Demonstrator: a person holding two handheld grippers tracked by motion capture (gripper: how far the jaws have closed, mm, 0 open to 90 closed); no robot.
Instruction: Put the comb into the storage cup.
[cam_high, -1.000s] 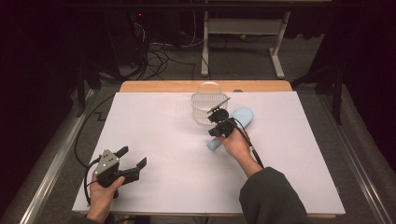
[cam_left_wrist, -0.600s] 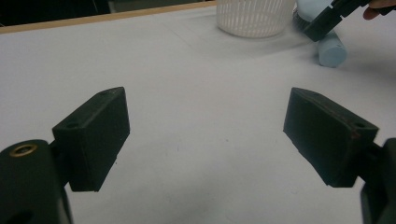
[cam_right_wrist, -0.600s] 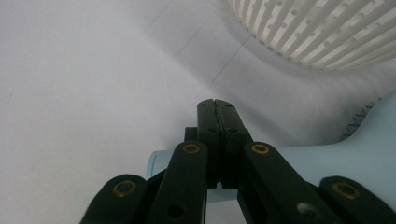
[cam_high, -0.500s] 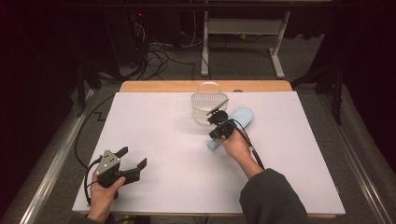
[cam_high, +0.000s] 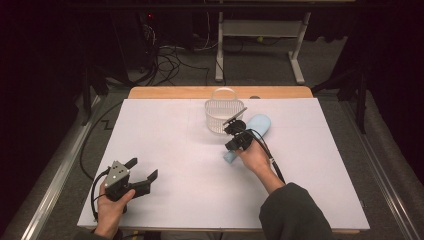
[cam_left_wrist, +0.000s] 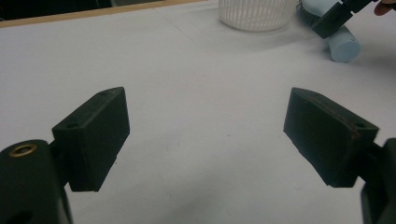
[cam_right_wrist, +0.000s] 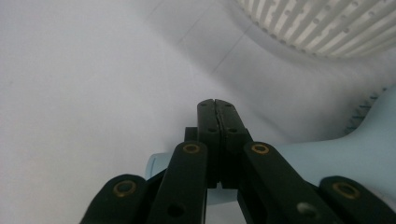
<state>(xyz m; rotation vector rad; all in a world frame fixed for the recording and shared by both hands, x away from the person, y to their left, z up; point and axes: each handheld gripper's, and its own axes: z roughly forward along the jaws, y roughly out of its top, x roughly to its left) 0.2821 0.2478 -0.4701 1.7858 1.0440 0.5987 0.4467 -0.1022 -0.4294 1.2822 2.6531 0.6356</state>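
My right gripper (cam_high: 239, 134) sits just right of centre in the high view, jaws pressed fully together, nothing between them. In the right gripper view the two black pads meet flat at mid-frame (cam_right_wrist: 217, 116), with the light blue brush (cam_right_wrist: 355, 154) lying under and behind the linkage, lower right of that frame. So the gripper is over the handle, not clamped on it. I can't tell from these views whether the metal touches the handle.

In the high view, the brush (cam_high: 259, 124) lies on the white table top (cam_high: 165, 130), angled: wide head toward upper right, round handle end (cam_high: 229, 156) toward lower left, right by my right hand (cam_high: 255, 157). Its head lies just to the right of the white slotted basket (cam_high: 220, 116), which stands upright above centre of the frame, near the table's far wooden edge (cam_high: 175, 93). Whether brush and basket touch, I can't tell. In the right gripper view the basket's ribbed wall (cam_right_wrist: 322, 28) fills the upper right corner.

My left gripper (cam_high: 131, 179) is at lower left of the high view, well apart from the brush, held in my left hand (cam_high: 111, 210). Jaws spread wide and empty; in the left gripper view there's bare table between the pads (cam_left_wrist: 98, 130). Basket (cam_left_wrist: 257, 14) and brush end (cam_left_wrist: 344, 46) show at the top right of that view.
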